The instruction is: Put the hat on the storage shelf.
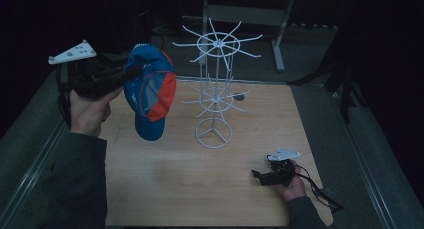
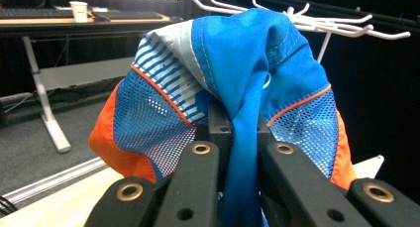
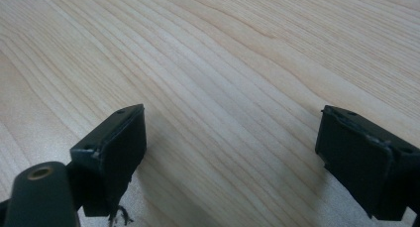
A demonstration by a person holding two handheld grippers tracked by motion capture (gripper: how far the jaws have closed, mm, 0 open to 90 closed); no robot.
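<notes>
Left gripper [image 1: 131,73], raised above the pale wooden table [image 1: 200,189], pinches a blue, orange and white mesh cap [image 1: 150,91] just left of the white wire rack [image 1: 216,84]. Right gripper [image 1: 257,175], jaws spread, rests low over the table.

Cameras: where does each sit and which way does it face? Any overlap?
High view: above the person's side, facing forward and down; forearms, left gripper, right gripper.
Left gripper view: on the left gripper, facing the clamped cap.
Right gripper view: on the right gripper, facing the table.
Shared: cap, rack, table.
</notes>
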